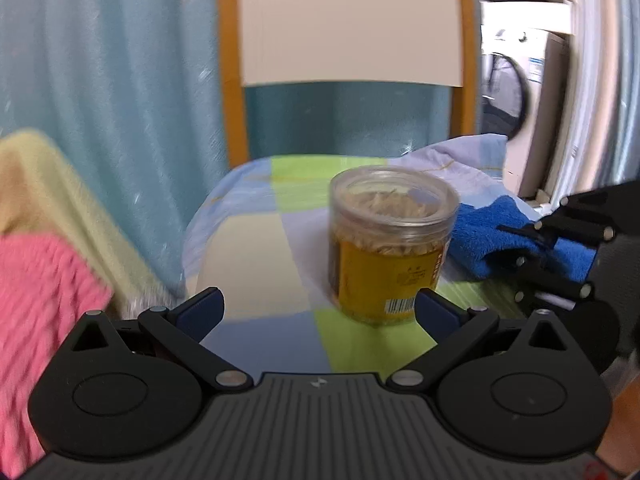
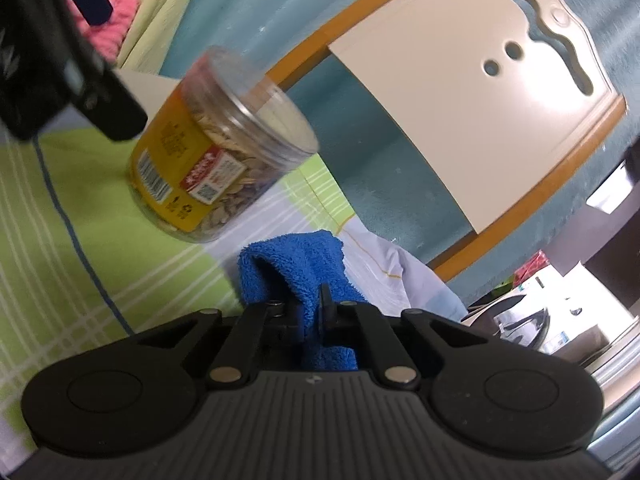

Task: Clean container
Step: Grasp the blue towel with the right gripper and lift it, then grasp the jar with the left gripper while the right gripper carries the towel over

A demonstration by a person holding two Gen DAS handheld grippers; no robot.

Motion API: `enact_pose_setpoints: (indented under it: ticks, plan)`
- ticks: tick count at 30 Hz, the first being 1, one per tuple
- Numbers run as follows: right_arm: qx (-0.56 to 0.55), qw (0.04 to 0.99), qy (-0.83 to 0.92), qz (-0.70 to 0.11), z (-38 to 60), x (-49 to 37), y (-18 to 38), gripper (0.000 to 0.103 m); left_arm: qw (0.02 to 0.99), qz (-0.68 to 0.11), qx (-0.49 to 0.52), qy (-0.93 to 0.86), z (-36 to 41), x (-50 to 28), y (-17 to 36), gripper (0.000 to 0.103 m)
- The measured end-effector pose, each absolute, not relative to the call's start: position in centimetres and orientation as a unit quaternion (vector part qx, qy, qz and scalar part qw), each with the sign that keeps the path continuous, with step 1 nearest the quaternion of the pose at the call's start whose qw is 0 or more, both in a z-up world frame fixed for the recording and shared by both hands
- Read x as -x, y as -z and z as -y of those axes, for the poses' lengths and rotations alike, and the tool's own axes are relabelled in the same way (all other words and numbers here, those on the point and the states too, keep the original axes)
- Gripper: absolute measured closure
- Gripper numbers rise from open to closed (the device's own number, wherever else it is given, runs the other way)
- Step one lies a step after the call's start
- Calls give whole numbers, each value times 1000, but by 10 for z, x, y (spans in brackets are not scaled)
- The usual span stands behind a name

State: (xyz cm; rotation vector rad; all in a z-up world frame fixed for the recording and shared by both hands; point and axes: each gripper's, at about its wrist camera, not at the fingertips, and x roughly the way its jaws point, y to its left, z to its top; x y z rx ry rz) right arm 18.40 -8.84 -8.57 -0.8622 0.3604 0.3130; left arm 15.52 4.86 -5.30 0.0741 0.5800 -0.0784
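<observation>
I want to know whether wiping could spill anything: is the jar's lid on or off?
On. The clear lid caps the jar, which stands upright on the checked cloth and still holds seeds.

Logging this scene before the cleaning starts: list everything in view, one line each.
jar: one, clear with yellow label, upright on the cloth, in front of the left gripper
towel: one, blue, right of the jar, clamped in the right gripper
cloth: one, checked green, blue and cream, under the jar
chair: one, cream back with orange frame, behind the jar
curtain: one, teal, background
washing machine: one, white, far right
left gripper: open, empty
right gripper: shut on towel
</observation>
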Motion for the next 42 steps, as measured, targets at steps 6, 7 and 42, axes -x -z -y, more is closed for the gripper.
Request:
enact_pose_setpoints:
  ticks: [6,7,42]
  plan:
    - [393,891,-151,-167,105,-185,73,101,956,-272,-78,79,-30,-164,51,1]
    - [387,894,-152,-167,108,-186,70,101,955,-272,-81,83,-27,-166,51,1]
    - [403,888,-205,-78,145,-153,-22,101,945,-258,-121,163,-3,-169,60,18]
